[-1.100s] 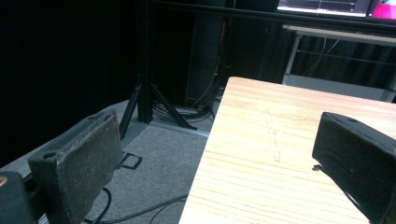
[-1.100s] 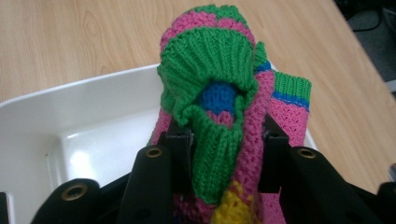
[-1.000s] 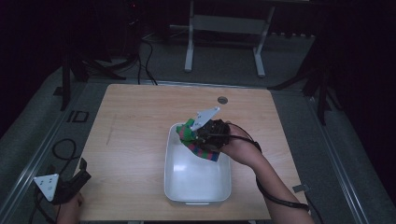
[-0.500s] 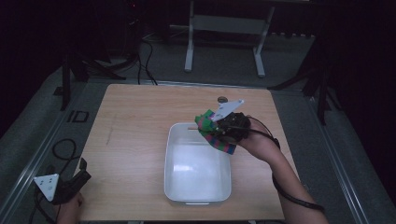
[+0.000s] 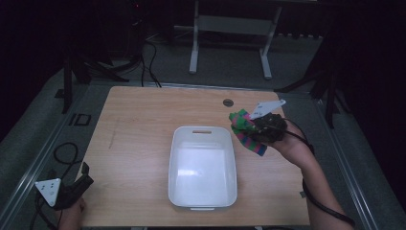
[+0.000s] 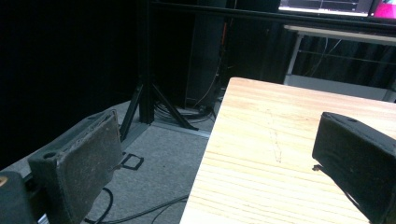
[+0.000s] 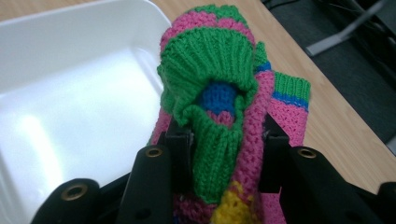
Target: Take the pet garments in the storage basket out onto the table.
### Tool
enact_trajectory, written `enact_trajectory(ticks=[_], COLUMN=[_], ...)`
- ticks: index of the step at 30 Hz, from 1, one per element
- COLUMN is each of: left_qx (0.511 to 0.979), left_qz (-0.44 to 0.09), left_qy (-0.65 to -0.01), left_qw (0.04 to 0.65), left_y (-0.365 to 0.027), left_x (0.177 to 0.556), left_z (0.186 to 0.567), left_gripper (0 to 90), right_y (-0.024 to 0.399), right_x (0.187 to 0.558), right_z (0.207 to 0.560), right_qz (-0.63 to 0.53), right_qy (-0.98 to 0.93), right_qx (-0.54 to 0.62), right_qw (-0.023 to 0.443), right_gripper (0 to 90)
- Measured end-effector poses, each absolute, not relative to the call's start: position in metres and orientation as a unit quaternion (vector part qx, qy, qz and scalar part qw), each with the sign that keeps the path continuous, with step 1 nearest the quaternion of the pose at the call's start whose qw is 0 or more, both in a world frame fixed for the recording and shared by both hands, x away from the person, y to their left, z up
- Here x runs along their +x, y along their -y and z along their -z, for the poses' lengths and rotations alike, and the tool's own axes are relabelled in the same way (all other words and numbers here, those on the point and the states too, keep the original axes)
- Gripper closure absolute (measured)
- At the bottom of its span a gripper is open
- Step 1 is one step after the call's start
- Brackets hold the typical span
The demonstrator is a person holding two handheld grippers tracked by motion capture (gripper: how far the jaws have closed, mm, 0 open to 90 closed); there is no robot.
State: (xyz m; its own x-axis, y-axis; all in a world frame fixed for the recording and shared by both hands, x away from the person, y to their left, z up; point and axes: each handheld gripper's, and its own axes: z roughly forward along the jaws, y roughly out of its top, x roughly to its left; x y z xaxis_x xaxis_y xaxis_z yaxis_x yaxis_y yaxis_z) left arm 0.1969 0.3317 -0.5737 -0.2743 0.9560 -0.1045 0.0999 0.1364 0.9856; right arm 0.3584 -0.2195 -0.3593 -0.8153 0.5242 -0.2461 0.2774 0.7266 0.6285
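Right gripper clamps a knitted pink-green sock, held just right of the white bin, above the table. Left gripper sits off the near-left table corner, jaws wide apart, holding nothing.

Tongs clamp a knitted sock beside white tub.

Cables on grey floor (white frame behind).
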Motion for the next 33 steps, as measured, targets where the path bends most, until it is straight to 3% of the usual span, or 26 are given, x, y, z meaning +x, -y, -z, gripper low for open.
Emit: enact_trajectory(ticks=[5, 15, 33], left_qx=[0.425, 0.425, 0.425], left_qz=[-0.501, -0.502, -0.502], left_qy=[-0.622, -0.622, -0.62], left_qw=[0.426, 0.426, 0.427], left_y=[-0.332, -0.331, -0.331], left_x=[0.197, 0.197, 0.197], left_z=[0.574, 0.574, 0.574], left_gripper=[1.9, 1.9, 1.8], right_y=[0.249, 0.266, 0.265], right_x=[0.361, 0.366, 0.399], right_z=[0.361, 0.374, 0.446], right_qz=[-0.293, -0.293, -0.283], right_qy=[-0.897, -0.891, -0.89], right_qx=[0.253, 0.273, 0.3], right_qw=[0.211, 0.215, 0.196], right_gripper=[65.2, 64.9, 64.6])
